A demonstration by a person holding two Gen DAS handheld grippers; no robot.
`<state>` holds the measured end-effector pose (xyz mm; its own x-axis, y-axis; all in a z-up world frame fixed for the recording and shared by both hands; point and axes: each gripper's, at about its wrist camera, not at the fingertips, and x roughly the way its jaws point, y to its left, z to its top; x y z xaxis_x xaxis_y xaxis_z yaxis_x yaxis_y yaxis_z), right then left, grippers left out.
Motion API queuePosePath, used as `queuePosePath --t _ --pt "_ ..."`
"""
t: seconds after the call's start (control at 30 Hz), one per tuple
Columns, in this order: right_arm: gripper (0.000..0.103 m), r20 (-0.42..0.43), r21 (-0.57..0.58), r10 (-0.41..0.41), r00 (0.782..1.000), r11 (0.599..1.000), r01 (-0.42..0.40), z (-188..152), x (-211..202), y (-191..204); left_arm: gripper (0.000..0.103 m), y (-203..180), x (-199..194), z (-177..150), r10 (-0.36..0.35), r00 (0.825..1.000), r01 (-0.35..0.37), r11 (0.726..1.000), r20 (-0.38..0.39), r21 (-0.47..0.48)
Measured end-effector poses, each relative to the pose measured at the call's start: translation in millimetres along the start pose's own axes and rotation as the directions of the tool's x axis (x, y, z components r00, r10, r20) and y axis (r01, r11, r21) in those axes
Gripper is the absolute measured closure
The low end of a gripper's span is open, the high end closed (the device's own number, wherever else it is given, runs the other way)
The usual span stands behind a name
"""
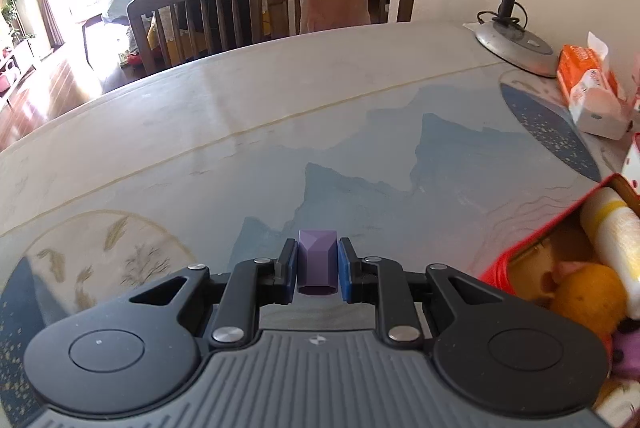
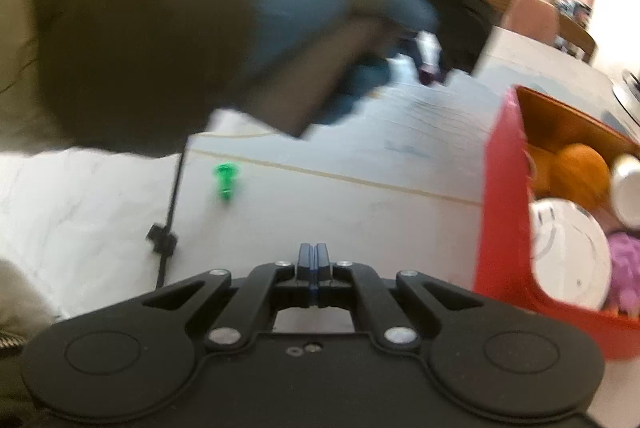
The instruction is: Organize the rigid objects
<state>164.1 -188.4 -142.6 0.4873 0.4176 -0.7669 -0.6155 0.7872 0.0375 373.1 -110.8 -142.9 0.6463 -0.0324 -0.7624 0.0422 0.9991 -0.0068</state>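
Note:
In the left wrist view my left gripper (image 1: 318,266) is shut on a small purple faceted block (image 1: 318,260), its blue pads pressed on both sides, just above the patterned table (image 1: 280,131). A red box (image 1: 516,260) with an orange ball, a white tube and other toys sits to its right. In the right wrist view my right gripper (image 2: 314,260) is shut with nothing between its pads. A small green peg (image 2: 225,179) lies on the table ahead and to its left. The red box (image 2: 504,211) stands to its right. The purple block (image 2: 430,73) shows blurred in the far gripper.
A grey desk lamp (image 1: 514,35) and an orange-and-white packet (image 1: 592,87) stand at the table's far right. Two wooden chairs (image 1: 200,15) are behind the table. A sleeved arm (image 2: 180,27) crosses the upper right wrist view. A black cable (image 2: 168,228) hangs near the white cloth.

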Motion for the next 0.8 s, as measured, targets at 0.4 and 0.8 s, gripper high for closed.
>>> queuePosePath --t 0.4,0.8 --pt "0.103 0.099 0.182 -0.121 0.988 0.978 0.102 2.9 -53.0 -28.6 0.083 26.4 -67.6 -18.2 -0.061 0.998 0.062 0.998 0.021 -0.033" --pt "0.084 0.104 0.127 -0.026 0.994 0.992 0.013 3.4 -53.2 -2.9 0.083 53.1 -132.3 -39.0 -0.099 0.993 0.102 0.994 0.067 -0.046"
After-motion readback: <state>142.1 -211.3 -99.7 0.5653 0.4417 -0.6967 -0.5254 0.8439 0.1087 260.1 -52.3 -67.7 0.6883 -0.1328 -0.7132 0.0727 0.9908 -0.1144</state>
